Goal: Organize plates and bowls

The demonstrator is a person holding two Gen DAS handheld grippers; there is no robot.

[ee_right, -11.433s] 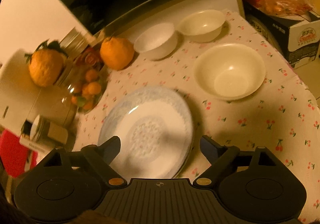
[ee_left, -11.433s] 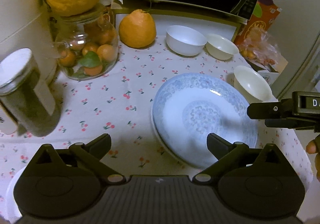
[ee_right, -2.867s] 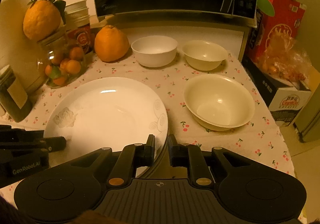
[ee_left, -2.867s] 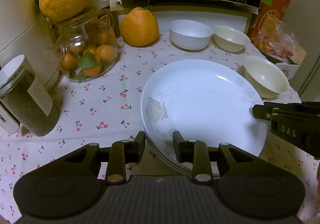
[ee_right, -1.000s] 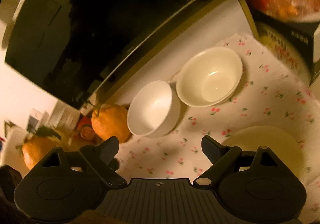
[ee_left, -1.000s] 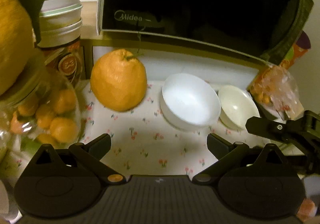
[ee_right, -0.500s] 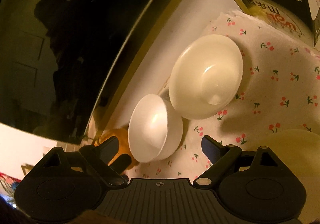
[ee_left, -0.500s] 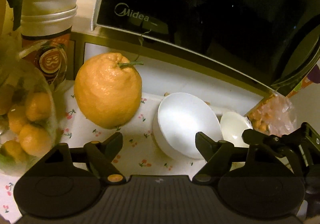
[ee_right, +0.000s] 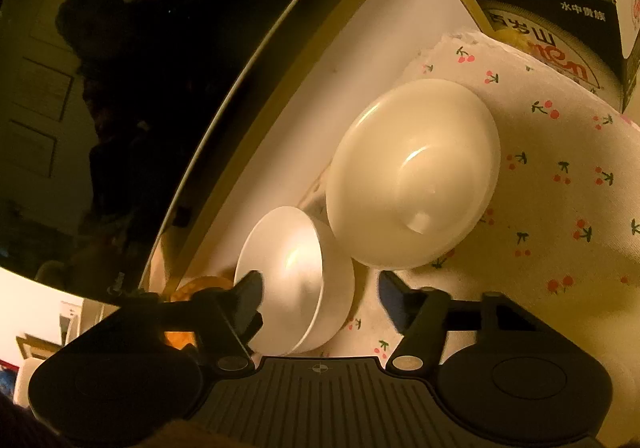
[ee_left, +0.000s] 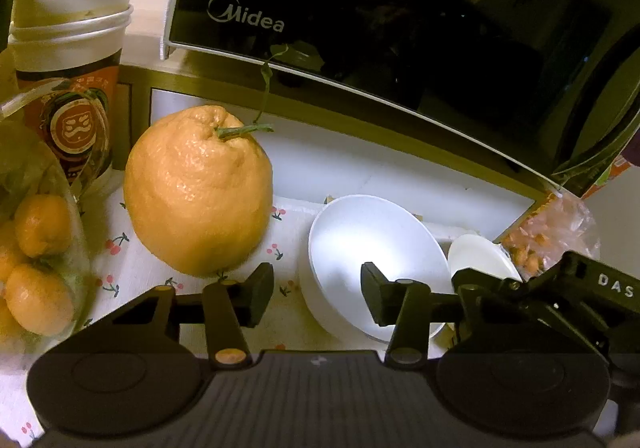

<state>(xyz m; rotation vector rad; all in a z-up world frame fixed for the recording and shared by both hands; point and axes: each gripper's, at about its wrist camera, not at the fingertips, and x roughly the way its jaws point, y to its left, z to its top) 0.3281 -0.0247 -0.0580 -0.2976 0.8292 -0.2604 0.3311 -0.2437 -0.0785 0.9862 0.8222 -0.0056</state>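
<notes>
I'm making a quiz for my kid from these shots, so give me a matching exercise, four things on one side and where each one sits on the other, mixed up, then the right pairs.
Things
1. Round white ceramic bowl
2. Large bumpy orange citrus fruit with a green stem
3. Black glass-fronted Midea microwave
4. Shallow cream-coloured bowl

Places
A. On the raised shelf behind the bowls
B. Between the white bowl and the printed box
C. Straddled at its rim by the left gripper
D. On the cherry-print tablecloth, left of the white bowl

Pairs: 1-C, 2-D, 3-A, 4-B
</notes>
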